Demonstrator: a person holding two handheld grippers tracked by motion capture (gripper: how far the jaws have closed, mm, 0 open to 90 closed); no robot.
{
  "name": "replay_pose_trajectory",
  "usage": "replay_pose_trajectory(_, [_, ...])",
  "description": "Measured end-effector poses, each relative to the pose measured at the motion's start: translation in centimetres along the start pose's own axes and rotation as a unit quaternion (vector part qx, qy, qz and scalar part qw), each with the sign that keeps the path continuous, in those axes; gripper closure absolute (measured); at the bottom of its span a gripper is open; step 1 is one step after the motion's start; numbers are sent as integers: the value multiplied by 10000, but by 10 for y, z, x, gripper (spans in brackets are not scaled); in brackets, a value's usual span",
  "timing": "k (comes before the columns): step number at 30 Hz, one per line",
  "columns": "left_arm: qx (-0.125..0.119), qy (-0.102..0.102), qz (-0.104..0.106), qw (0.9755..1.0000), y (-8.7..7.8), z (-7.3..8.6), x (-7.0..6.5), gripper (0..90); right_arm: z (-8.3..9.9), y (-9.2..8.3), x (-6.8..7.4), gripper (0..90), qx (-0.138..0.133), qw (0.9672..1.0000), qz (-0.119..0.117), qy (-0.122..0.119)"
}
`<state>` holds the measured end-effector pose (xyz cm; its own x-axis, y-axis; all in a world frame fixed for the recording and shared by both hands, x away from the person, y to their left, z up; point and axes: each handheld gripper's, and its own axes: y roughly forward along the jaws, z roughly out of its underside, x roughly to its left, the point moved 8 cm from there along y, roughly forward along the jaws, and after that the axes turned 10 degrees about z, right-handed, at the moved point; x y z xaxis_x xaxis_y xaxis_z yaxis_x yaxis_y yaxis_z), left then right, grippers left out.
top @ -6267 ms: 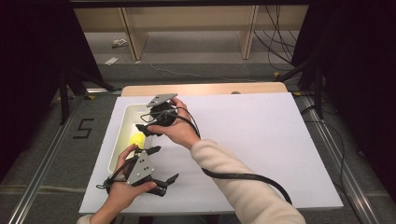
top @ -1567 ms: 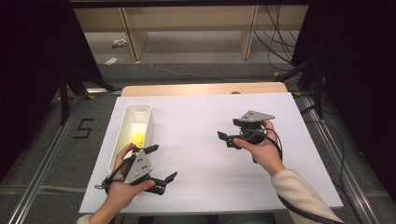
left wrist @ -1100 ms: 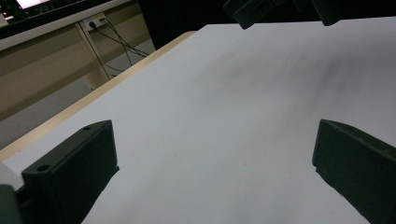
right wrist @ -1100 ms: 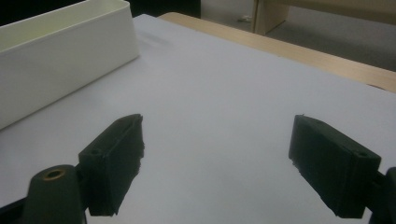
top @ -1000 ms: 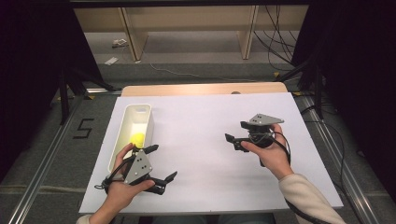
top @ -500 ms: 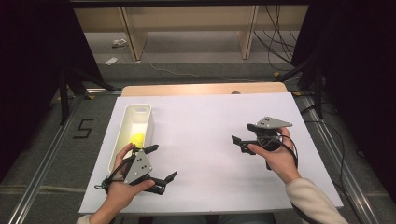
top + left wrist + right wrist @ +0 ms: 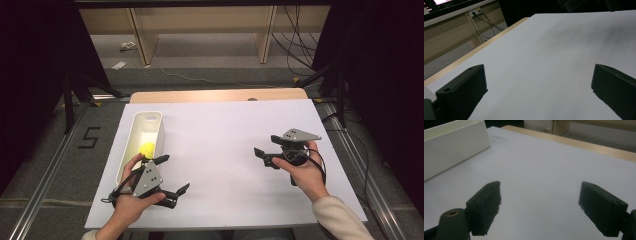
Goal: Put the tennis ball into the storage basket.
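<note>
Surface: white sheet (image 7: 220, 150) over a wood-edged table (image 7: 215, 95), dark room, shelving legs behind.
R jaws: right gripper (image 7: 264, 157) spread wide, nothing between; its own view has both black jaws apart over bare sheet. Held low over the sheet's right half, jaws aimed left toward the tray.
L jaws: left gripper (image 7: 172, 175) also released, empty; its own view shows jaws well apart over bare sheet. Sits at the near-left corner, just beside the tray's near end.
Hands: right hand (image 7: 302, 170) wraps the grip from below; left hand (image 7: 131, 202) does likewise, fingers near the tray wall.
Thing: yellow ball (image 7: 146, 149) lies inside the white tray (image 7: 159, 131), in the near half, on the floor of it. Tray is long and narrow, along the sheet's left edge; its wall (image 7: 454, 147) shows top-left in the right gripper view.
Step (my read): ball is binned, both grippers parked apart – looks like the rest/reset pose, job near done.
Do it well: keep both sets of jaws slack, hold each gripper clear of the tray so no nudge tips it. Left one is closest – lift before any swing, don't drag cable (image 7: 320, 165) across the sheet.
Risk: left jaw tip clipping the tray wall.
</note>
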<state>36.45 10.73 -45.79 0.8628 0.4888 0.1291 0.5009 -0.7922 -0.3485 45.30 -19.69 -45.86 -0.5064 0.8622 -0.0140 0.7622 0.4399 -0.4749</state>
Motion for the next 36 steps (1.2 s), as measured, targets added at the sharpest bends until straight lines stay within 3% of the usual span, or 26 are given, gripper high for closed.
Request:
replay_pose_trajectory(21, [-15,-8,-7,10000,0,0,0,0,18,-22,-9,187,-30,9999,94,125])
replay_pose_trajectory(36, [-60,6,41,10000,0,-2,-1,0,25,-26,-4,185,-40,9999,55,91])
